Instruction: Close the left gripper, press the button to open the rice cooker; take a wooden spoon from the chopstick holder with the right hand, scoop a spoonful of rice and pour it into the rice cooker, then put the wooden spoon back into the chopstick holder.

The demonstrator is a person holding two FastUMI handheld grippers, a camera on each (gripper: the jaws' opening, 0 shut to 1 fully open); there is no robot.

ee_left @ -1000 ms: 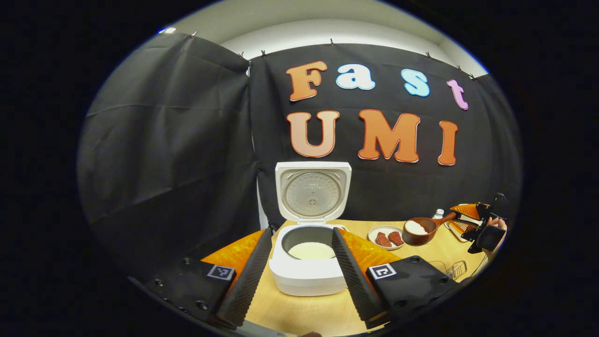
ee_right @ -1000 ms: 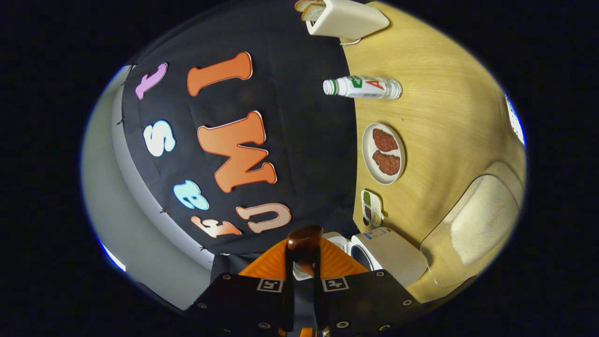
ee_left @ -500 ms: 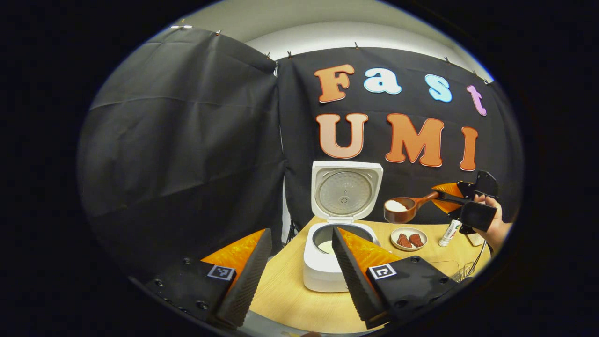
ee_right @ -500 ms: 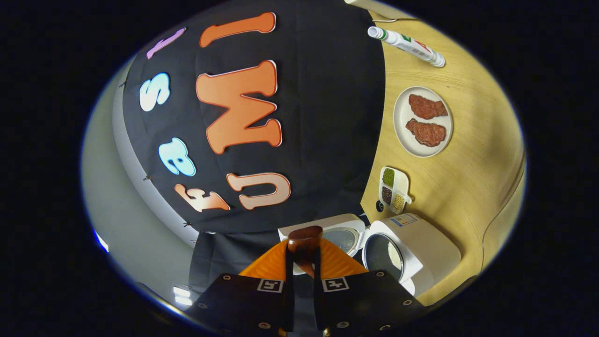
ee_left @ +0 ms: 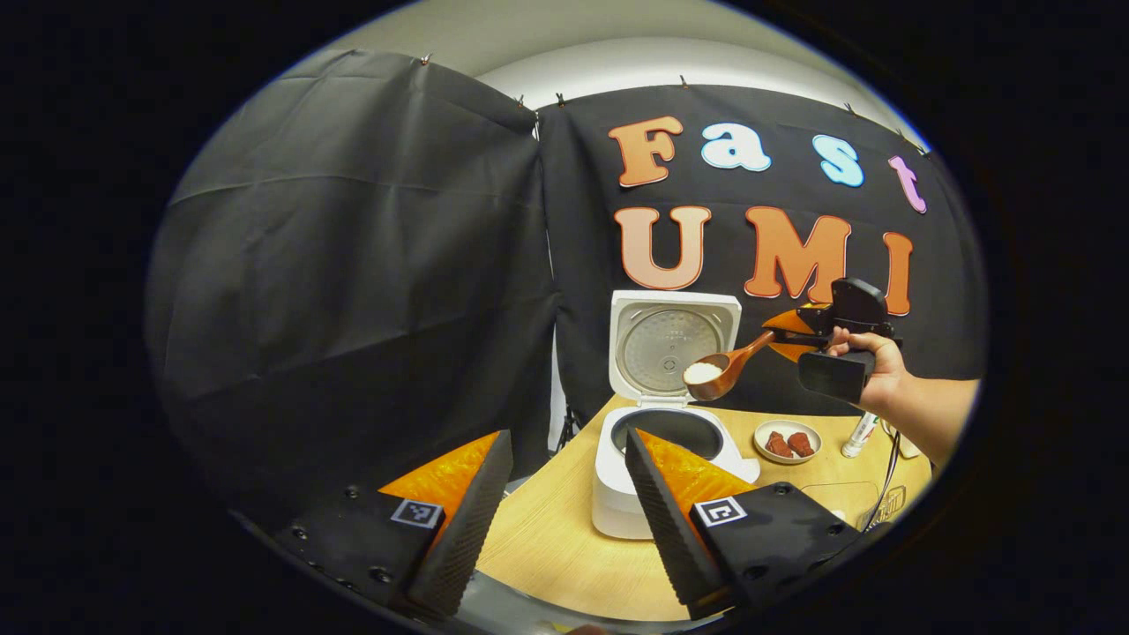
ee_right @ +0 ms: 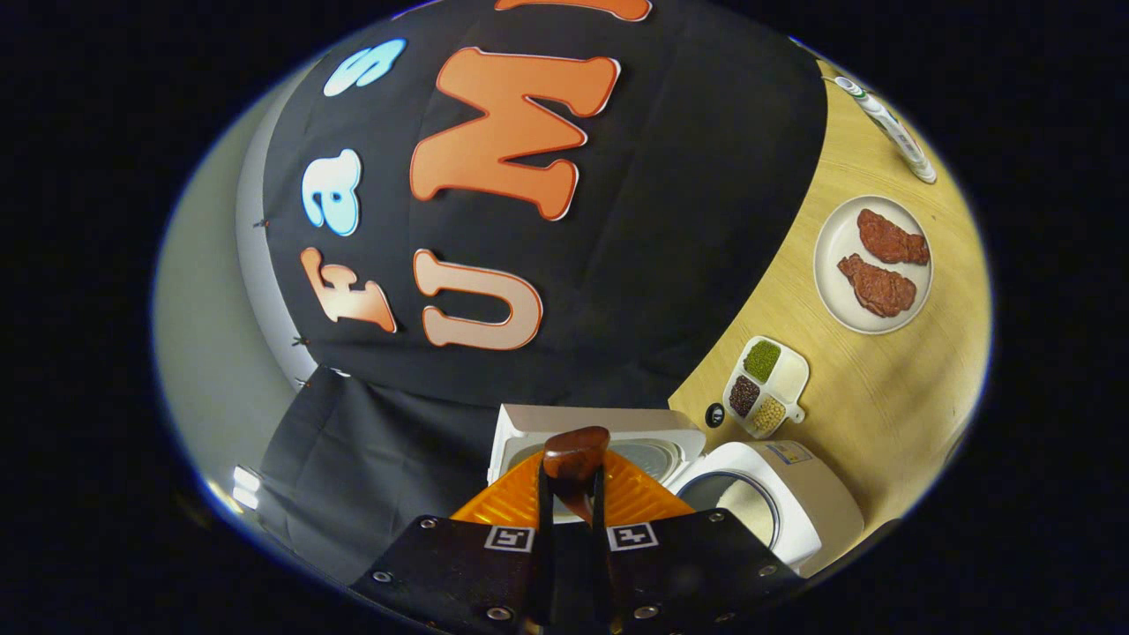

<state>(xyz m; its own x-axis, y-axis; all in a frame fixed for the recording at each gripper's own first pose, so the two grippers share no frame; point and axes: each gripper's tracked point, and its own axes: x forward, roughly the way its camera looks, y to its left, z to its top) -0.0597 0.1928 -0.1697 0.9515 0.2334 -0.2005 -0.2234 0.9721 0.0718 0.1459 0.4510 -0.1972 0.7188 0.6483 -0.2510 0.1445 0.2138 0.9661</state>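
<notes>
- Currently my right gripper [ee_right: 571, 503] has its jaws clamped on the wooden spoon [ee_left: 725, 369], whose rice-loaded bowl hangs above the open rice cooker [ee_left: 660, 467]; my left gripper [ee_left: 564, 507] is parted and empty.
- Tipping before the bowl is centred over the pot would likely spill rice onto the desk [ee_left: 564, 564].
- The handle could twist in a loose grip.
</notes>
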